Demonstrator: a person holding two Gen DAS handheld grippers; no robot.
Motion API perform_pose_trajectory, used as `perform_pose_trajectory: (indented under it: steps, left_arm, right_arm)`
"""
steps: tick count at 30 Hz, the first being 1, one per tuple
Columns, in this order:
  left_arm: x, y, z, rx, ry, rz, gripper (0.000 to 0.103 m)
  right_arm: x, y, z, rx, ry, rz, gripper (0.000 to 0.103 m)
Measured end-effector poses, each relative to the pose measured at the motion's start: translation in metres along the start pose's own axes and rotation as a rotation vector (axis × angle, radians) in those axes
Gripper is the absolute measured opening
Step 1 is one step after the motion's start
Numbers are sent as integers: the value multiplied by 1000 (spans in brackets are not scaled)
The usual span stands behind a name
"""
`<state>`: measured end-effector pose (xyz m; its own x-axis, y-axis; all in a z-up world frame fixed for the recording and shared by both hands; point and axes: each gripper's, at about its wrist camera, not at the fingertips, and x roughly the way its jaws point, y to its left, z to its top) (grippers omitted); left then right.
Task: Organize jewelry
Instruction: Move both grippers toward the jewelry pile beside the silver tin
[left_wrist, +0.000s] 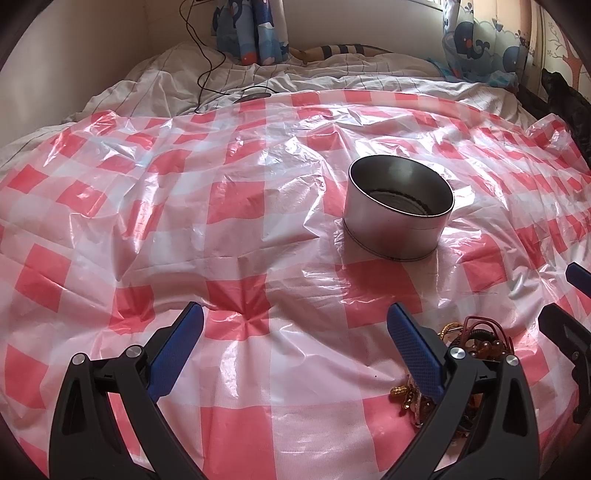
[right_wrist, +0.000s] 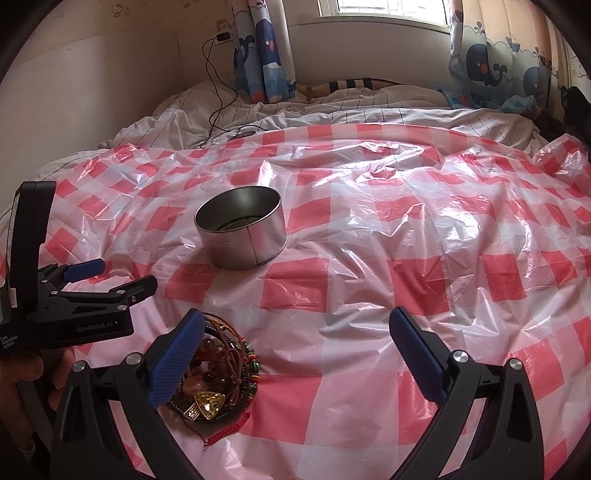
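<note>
A round silver tin (left_wrist: 399, 218) stands open on the red-and-white checked plastic sheet (left_wrist: 236, 206); it also shows in the right wrist view (right_wrist: 242, 230). A pile of jewelry (right_wrist: 221, 373), with beaded bracelets, cords and a yellow triangular pendant, lies near the front, partly behind my right gripper's left finger. In the left wrist view the pile (left_wrist: 476, 339) lies behind my left gripper's right finger. My left gripper (left_wrist: 295, 347) is open and empty, left of the pile. My right gripper (right_wrist: 295, 354) is open and empty, right of the pile.
The sheet covers a bed with a white striped duvet (right_wrist: 332, 110) at the back. A black charger cable (right_wrist: 214, 92) hangs down the wall onto the bed. Whale-print curtains (right_wrist: 266, 48) hang behind. The left gripper body (right_wrist: 74, 302) shows at the right wrist view's left edge.
</note>
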<state>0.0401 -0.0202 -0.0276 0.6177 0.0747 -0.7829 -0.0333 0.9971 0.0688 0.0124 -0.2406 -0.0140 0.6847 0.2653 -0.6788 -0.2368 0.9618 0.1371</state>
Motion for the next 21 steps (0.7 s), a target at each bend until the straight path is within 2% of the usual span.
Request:
perform_pose_trajectory:
  steps: [17, 21]
  left_arm:
    - [1, 1, -1, 9, 5, -2, 95]
    - [-2, 5, -1, -1, 0, -9, 95]
  right_arm:
    - [2, 7, -2, -26, 12, 29, 96]
    - [-3, 12, -5, -69, 12, 35, 96]
